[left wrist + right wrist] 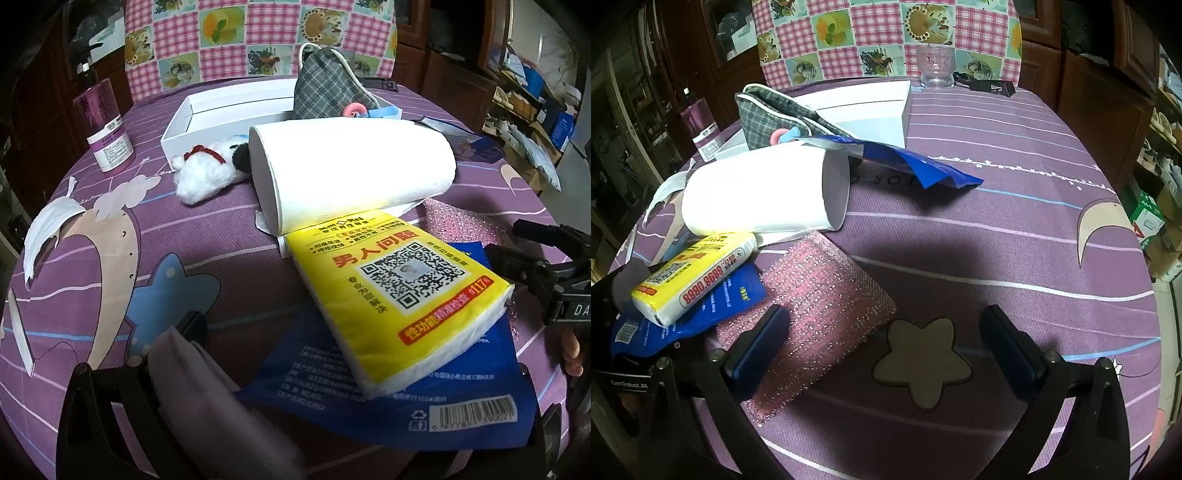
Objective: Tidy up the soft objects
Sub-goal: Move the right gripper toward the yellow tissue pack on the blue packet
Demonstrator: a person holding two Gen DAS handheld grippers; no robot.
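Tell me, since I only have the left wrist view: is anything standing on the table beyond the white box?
Observer: Yes. A clear glass stands beyond the white box, near the table's far edge.
Operator: How much of the pink sponge is uncovered?
Observer: Most of it. The pink sponge lies flat, and only its left edge meets the blue bag.
Operator: Where is the right hand-held gripper?
Observer: The right hand-held gripper is open. One finger hangs over the sponge, the other over bare tablecloth.
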